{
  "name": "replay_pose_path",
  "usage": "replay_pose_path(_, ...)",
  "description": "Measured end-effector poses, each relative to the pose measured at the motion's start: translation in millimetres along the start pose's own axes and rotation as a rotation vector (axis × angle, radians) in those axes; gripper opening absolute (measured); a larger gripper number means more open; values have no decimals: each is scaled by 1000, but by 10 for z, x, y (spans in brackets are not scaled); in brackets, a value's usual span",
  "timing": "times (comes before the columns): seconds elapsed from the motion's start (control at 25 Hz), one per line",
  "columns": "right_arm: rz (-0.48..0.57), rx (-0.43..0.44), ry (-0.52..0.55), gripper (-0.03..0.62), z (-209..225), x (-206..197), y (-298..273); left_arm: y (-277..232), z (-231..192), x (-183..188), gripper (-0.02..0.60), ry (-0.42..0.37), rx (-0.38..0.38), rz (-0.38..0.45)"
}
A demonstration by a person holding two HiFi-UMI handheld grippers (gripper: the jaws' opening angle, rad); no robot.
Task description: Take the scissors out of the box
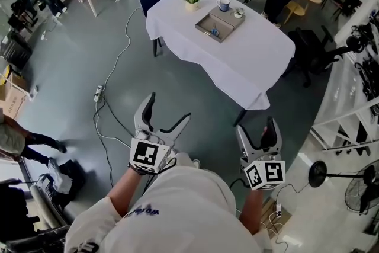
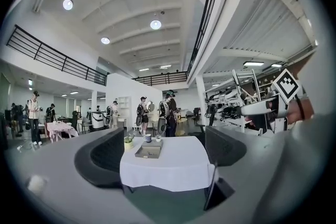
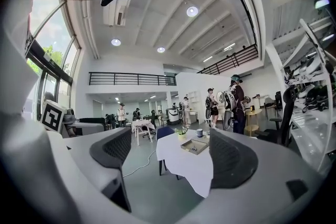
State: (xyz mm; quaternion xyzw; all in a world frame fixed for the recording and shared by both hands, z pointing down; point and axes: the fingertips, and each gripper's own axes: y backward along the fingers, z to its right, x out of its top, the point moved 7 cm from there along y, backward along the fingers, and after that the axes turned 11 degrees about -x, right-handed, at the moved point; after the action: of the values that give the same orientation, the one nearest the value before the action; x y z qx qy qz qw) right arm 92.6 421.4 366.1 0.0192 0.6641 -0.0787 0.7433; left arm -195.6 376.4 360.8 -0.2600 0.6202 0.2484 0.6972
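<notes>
Table (image 1: 254, 50) is covered in a white cloth, soft and matt, hanging in loose folds at the corners. The box (image 1: 208, 22) on it is matt grey, card or metal, can't tell which. Floor (image 1: 65, 68) is smooth grey with a dull sheen. The left gripper (image 1: 170, 106) and right gripper (image 1: 256, 125) look like matt grey plastic, with pads (image 2: 105, 157) that are dark, rubbery-looking and finely textured.

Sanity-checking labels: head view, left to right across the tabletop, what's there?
Small green potted plant → blue ceramic mug → small white cup. The shallow grey rectangular box overlaps the mug sideways, so omitted.
</notes>
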Motion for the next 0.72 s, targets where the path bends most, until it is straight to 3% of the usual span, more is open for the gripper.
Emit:
replay_pose_path(0.12,10,15,-18,549,-27,-38,9,2,7,-51,480,31,-12,-13)
replay_pose_path(0.2,17,10,-15,585,-17,-43,-1,-16,25,-52,487,22,-23,-22)
replay_pose_path(0.72,-80,2,-6,591,71,-224,-100,-117,-52,-78,508,35,-1,-64)
